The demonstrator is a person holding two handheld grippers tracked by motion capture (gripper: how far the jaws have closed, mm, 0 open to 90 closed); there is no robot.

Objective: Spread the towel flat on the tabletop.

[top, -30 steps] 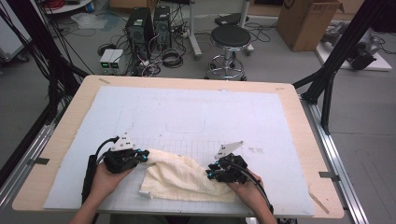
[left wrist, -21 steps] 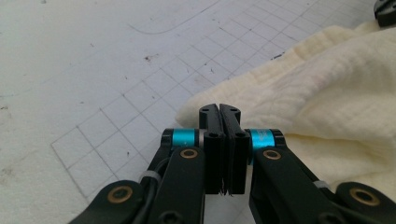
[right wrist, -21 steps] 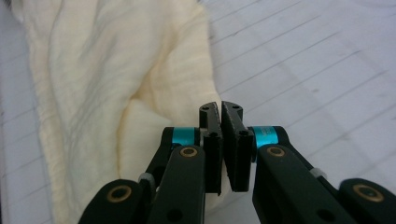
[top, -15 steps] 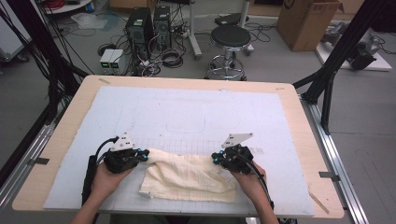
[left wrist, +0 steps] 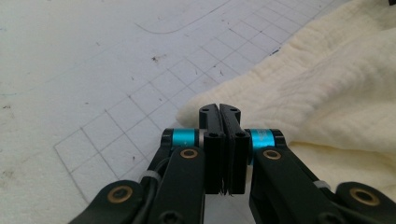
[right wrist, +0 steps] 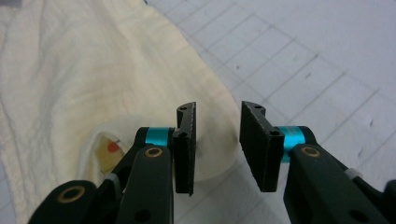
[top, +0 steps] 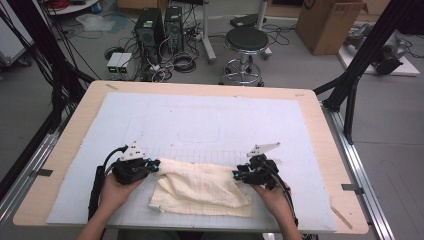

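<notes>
I am flattening a cream muslin cloth (top: 202, 189) that lies along the near edge of the table, between my two hands. My left gripper (top: 156, 166) has its jaws shut; in the left gripper view they meet at the cloth's corner (left wrist: 201, 103), though I cannot tell whether any fabric is actually pinched between them. My right gripper (top: 239, 176) has just been opening: in the right gripper view its jaws stand apart over the cloth's far corner (right wrist: 210, 154), and the pads press on nothing. To do this step well, I judge I should keep the left end anchored and low, then bring the right jaws down around the rounded corner and take a shallow bite of the edge, so that a level pull away from the left hand draws out the wrinkles without dragging the whole cloth. A small tag with a red dot (right wrist: 111, 148) peeks from a fold there; I would avoid gripping it alone. The table carries a pale mat (top: 210, 120) ruled with a faint grid on a wooden board (top: 320, 125). Beyond it stand a round stool (top: 246, 40), computer towers (top: 160, 25) amid tangled cables, and a cardboard box (top: 327, 22).
</notes>
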